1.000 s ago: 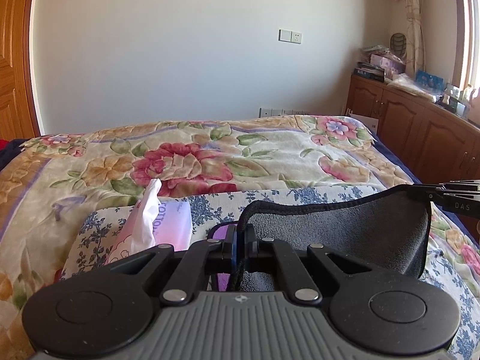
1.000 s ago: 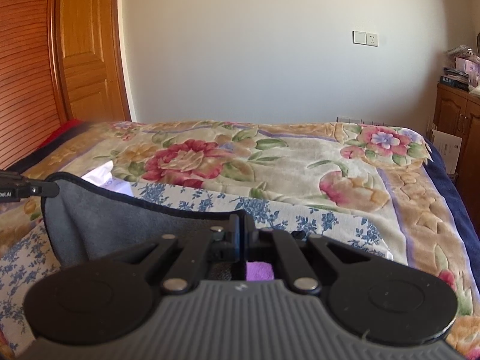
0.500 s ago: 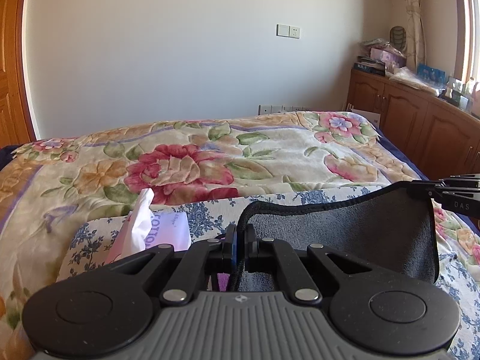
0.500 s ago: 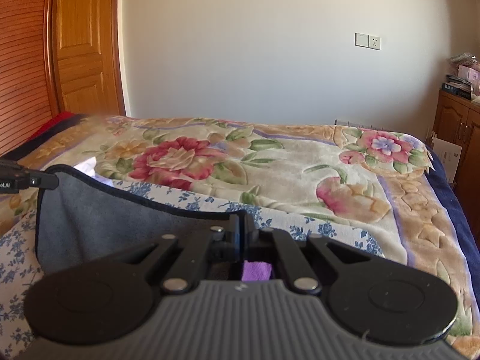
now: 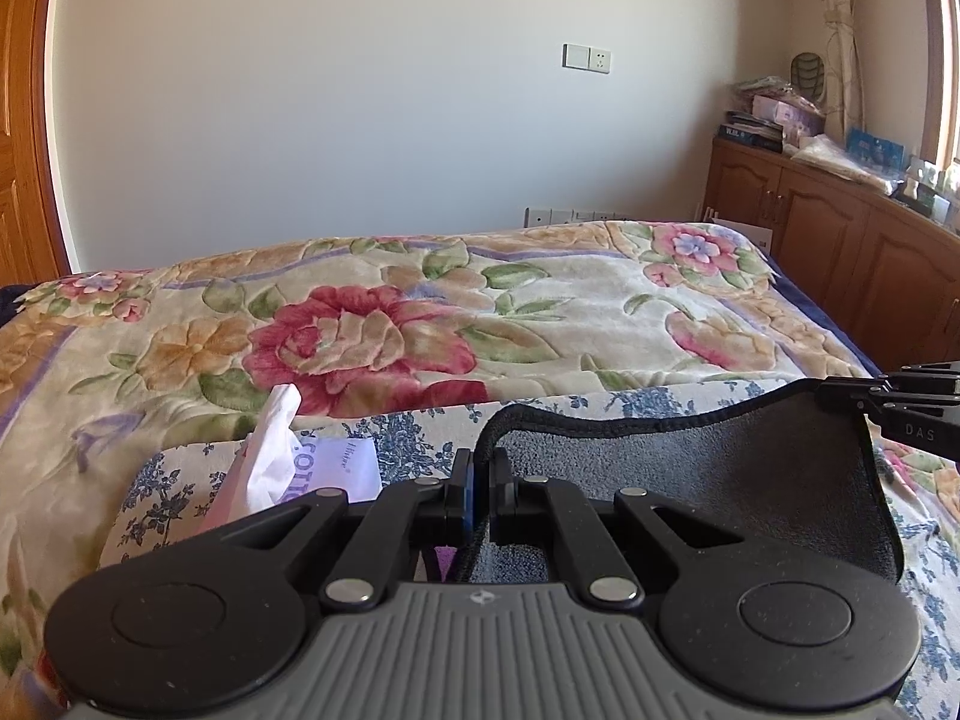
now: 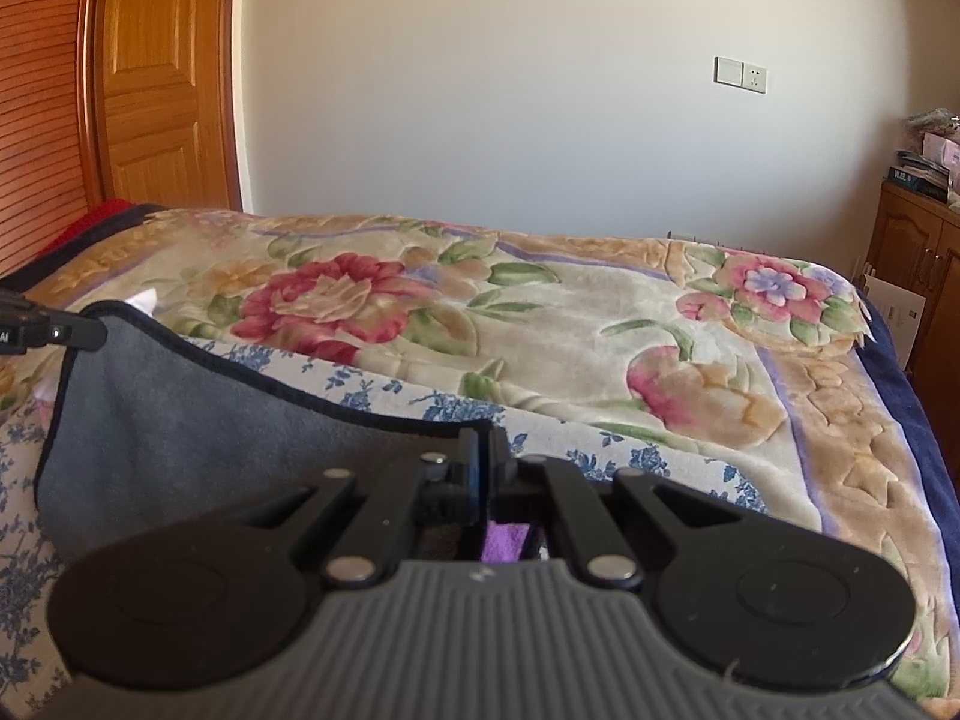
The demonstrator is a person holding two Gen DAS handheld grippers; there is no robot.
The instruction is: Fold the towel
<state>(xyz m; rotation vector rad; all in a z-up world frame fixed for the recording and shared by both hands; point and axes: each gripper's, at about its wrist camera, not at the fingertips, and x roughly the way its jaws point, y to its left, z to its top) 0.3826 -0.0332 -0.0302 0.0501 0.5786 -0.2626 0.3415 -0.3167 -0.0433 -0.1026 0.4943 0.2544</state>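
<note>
While held taut: towel [image 5: 690,480], both grippers.

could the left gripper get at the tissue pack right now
Probably not: the left gripper is shut on the grey towel, though the tissue pack lies just left with nothing between.

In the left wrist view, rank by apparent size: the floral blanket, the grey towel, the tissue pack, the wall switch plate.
1. Floral plush blanket
2. Dark grey towel
3. White-and-pink tissue pack, partly hidden
4. White wall switch plate
</note>
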